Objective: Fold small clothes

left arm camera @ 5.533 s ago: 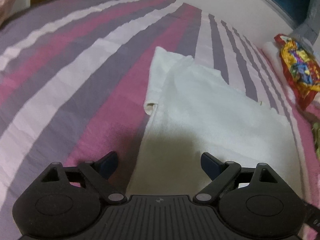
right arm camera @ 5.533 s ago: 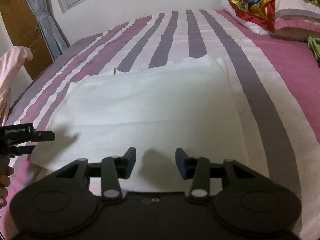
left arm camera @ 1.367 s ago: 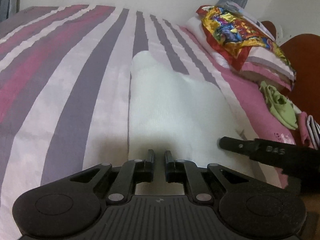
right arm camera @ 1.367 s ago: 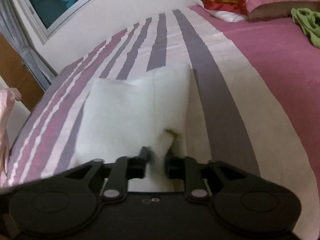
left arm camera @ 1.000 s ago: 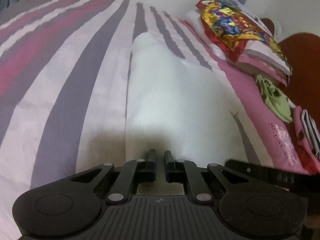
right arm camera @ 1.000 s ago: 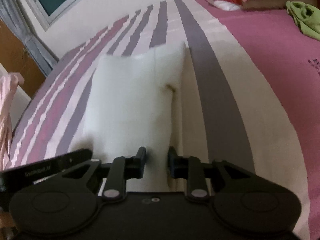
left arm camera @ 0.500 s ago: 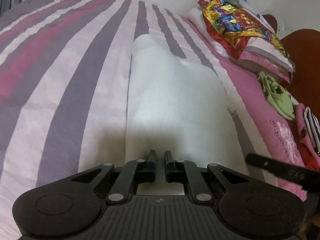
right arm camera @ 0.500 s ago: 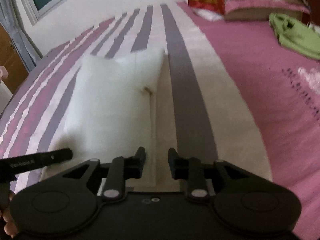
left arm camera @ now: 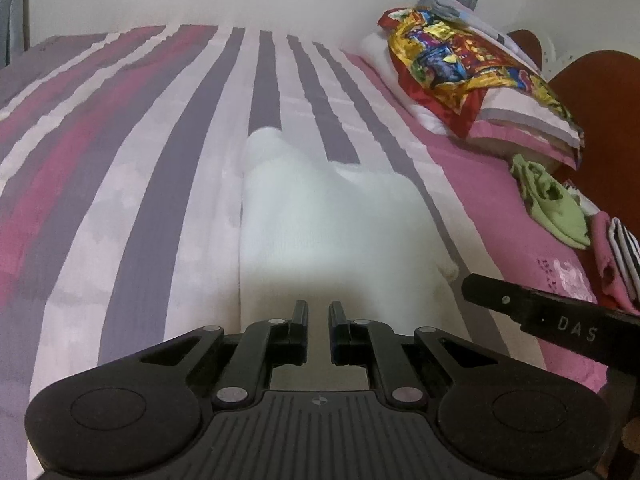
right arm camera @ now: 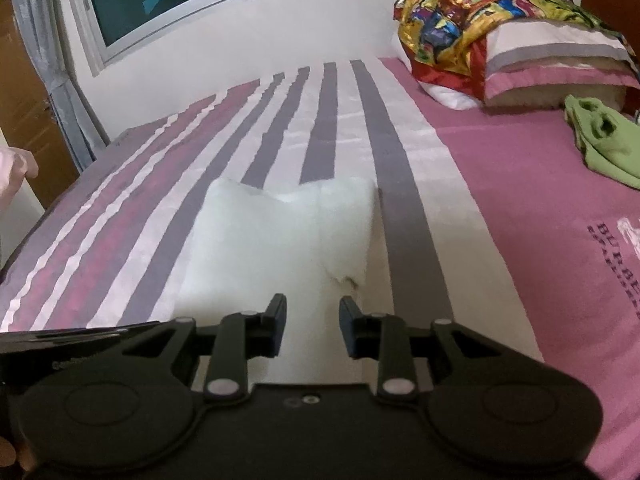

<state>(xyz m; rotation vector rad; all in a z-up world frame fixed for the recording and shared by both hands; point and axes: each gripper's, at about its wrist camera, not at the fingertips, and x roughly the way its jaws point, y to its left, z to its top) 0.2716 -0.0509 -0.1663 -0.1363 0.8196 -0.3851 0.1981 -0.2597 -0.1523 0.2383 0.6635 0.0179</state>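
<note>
**White cloth folded, both grippers clear of it**

White, soft-looking cloth lies flat on the striped bedsheet, just ahead of both grippers and folded to a narrow, thick rectangle. The left gripper has its jaws almost together with nothing between them. The right gripper has just been opening its jaws; they stand partly apart, empty, and the cloth's near corner lies just beyond them. This fold seems finished. The next move probably calls for gripping the near edge again for one more fold.
</note>
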